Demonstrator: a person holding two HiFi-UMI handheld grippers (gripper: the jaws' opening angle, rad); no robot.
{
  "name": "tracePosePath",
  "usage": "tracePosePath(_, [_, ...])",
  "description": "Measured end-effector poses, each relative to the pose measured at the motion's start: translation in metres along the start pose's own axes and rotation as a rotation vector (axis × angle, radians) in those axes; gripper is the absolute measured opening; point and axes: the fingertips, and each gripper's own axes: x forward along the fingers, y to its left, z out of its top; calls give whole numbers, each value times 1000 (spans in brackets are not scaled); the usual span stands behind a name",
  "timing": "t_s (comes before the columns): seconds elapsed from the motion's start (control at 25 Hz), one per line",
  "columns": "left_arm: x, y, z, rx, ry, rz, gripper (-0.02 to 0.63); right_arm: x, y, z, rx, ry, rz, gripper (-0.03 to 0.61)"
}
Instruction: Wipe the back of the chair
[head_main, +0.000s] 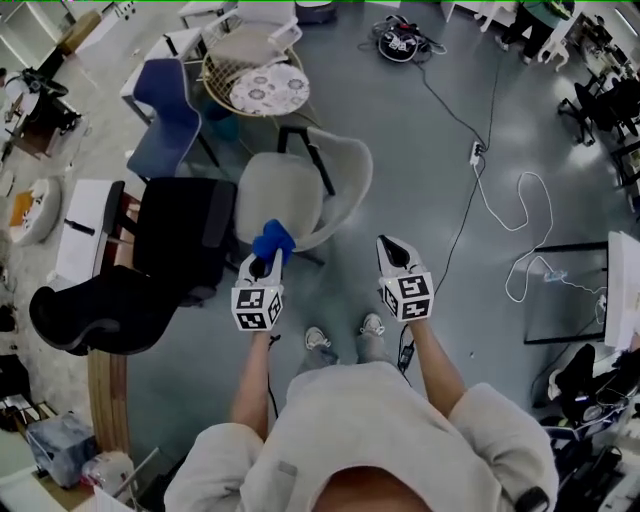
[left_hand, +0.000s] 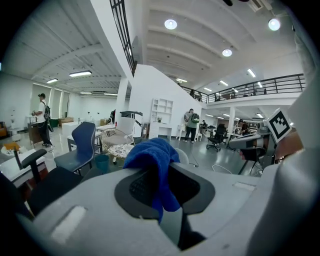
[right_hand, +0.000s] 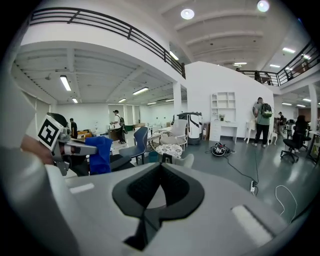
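Note:
A pale grey shell chair (head_main: 300, 195) stands on the floor just ahead of me, its curved back (head_main: 350, 185) to the right. My left gripper (head_main: 265, 264) is shut on a blue cloth (head_main: 272, 241) that bunches out of its jaws over the chair's near edge. The left gripper view shows the cloth (left_hand: 151, 159) draped between the jaws, with the chair's rim (left_hand: 183, 155) behind it. My right gripper (head_main: 389, 244) hangs level beside it, to the right of the chair; its jaws (right_hand: 160, 167) meet with nothing between them. The right gripper view also shows the cloth (right_hand: 100, 153) and the chair (right_hand: 188, 161).
A black office chair (head_main: 165, 255) stands close on the left, a blue chair (head_main: 165, 115) and a wicker chair with a patterned cushion (head_main: 268, 88) behind. White cables (head_main: 520, 235) and a power strip (head_main: 477, 153) lie on the floor at right. People stand far off.

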Motion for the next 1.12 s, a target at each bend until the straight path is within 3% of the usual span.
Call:
tracePosePath(0.44, [16, -13, -24, -21, 0, 128, 61, 14, -32, -18, -6, 5, 107, 3])
tracePosePath(0.8, [22, 2, -91, -62, 42, 194, 61, 37, -28, -67, -3, 39, 152, 3])
tracePosePath(1.12, [52, 16, -151, -78, 44, 192, 61, 66, -17, -113, 13, 57, 158, 3])
